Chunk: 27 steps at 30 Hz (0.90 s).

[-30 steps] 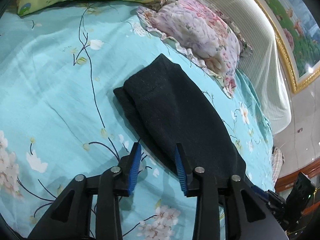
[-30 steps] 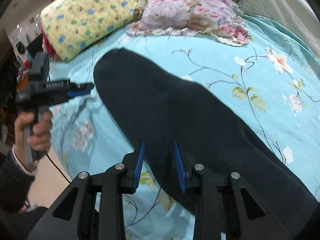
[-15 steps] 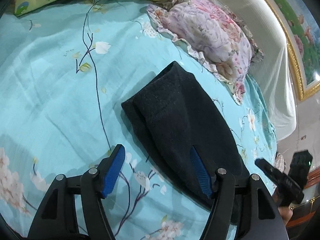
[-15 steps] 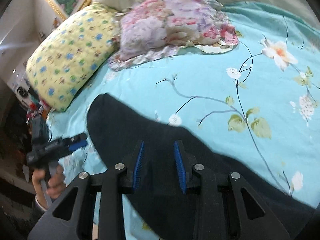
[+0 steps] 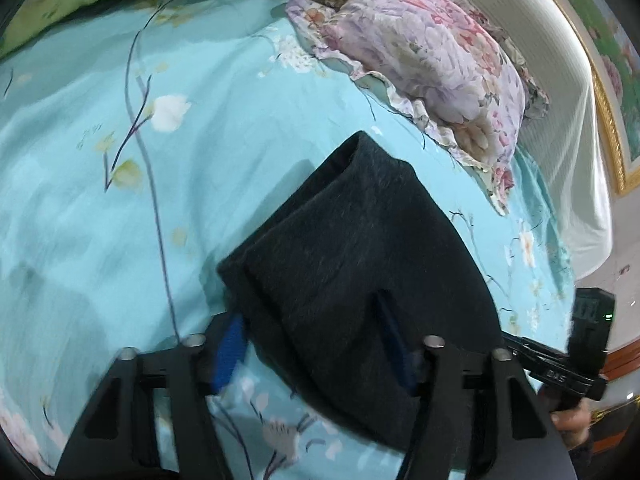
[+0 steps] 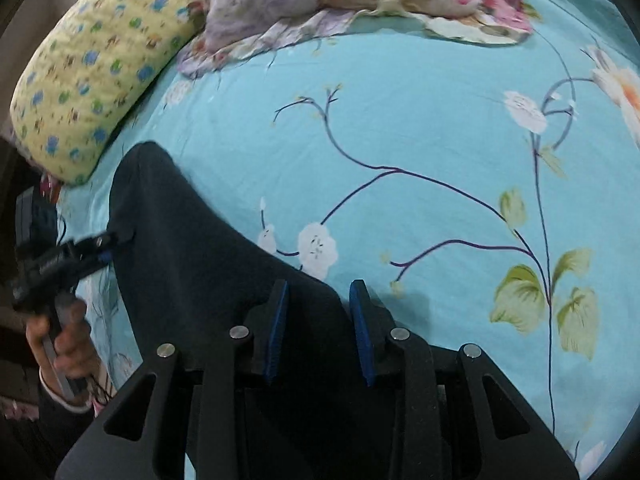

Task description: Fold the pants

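Observation:
The dark pants (image 5: 352, 264) lie folded in a long strip on the turquoise flowered bedsheet (image 5: 100, 208). My left gripper (image 5: 316, 344) is open, its blue-padded jaws set wide around the near end of the strip. The pants also show in the right wrist view (image 6: 192, 256). My right gripper (image 6: 320, 320) is open over the strip's far edge, with cloth lying between its jaws. Each gripper shows in the other's view: the right one (image 5: 560, 372) and the left one (image 6: 60, 260).
A pink floral pillow (image 5: 432, 64) and a yellow patterned pillow (image 6: 92, 72) lie at the head of the bed. A white cloth-covered headboard (image 5: 560, 120) and a gold picture frame stand behind. The bed edge runs along the left in the right wrist view.
My left gripper has opened wide and moved forward around the pants' end. My right gripper has moved along the strip towards its edge. The pants' end has lifted slightly.

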{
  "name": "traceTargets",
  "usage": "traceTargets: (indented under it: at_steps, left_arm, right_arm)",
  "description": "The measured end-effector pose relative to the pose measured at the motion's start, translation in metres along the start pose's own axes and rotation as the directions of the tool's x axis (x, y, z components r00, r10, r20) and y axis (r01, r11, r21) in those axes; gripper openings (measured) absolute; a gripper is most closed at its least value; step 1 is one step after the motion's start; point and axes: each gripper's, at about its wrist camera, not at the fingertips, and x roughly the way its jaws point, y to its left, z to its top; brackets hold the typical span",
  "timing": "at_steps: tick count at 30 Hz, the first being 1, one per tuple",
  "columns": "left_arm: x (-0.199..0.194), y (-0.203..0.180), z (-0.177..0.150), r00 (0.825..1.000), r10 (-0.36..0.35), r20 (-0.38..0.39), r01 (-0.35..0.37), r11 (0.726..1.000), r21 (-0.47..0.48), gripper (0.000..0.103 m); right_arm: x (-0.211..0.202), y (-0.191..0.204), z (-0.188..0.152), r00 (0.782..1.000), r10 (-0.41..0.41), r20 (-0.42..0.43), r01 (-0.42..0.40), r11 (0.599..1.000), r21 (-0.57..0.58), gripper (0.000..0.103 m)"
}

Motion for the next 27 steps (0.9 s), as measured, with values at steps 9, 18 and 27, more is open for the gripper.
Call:
traceTargets:
  at_steps: [9, 18, 27]
  left_arm:
    - [-0.037, -0.010, -0.003, 0.994, -0.047, 0.100, 0.039, 0.996, 0.082, 0.017]
    - [-0.044, -0.008, -0.008, 0.992, -0.042, 0.119, 0.023, 0.987, 0.161, 0.017]
    - [-0.059, 0.001, -0.018, 0.978, 0.087, 0.187, -0.119, 0.979, 0.165, 0.047]
  right_arm:
    - [-0.015, 0.010, 0.003, 0.993, -0.077, 0.085, 0.082, 0.994, -0.068, 0.011]
    - [-0.025, 0.020, 0.013, 0.965, -0.175, 0.195, 0.193, 0.979, -0.073, 0.009]
    - [-0.022, 0.009, 0.006, 0.957, -0.225, 0.185, 0.226, 0.974, 0.016, 0.039]
